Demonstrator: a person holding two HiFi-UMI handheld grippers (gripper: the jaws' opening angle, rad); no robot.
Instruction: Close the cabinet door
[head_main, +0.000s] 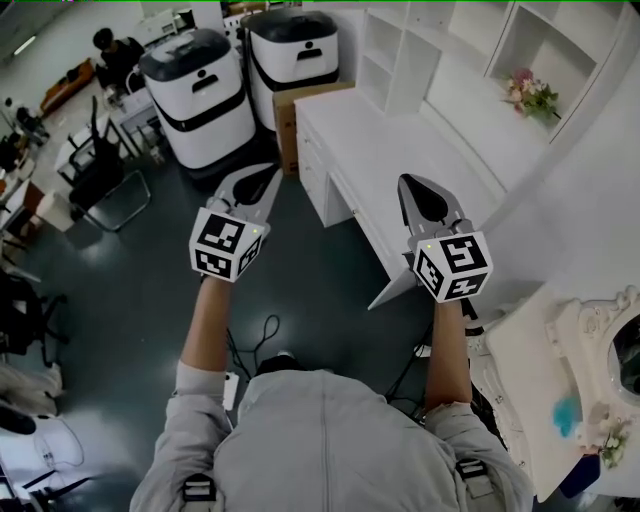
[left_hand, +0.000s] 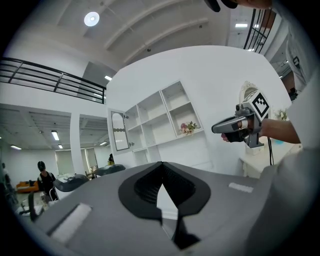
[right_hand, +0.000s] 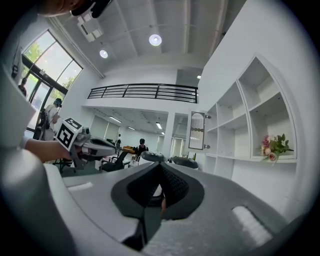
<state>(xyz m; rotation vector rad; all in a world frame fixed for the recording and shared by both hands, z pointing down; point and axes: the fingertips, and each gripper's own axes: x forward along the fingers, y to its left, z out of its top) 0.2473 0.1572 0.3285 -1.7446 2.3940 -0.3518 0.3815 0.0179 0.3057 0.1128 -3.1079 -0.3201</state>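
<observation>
Both tools are clenched on nothing: you hold your left gripper (head_main: 262, 180) and right gripper (head_main: 412, 188) level and well apart, jaws pressed together. Just beyond the right one a white panel (head_main: 393, 287) juts from the desk (head_main: 400, 150); I cannot tell whether that is a door too. Farther off, the cabinet door (right_hand: 196, 131) with the arched pane stands swung open at the far left end of the shelf unit (right_hand: 240, 125), well out of reach. Step in along the desk first. Leave the jaws shut and use the nearer tool as a blunt pusher. Set its tip on the door's free edge, away from the hinges, and sweep it round steadily. Ease off at the end so it does not bounce back.
</observation>
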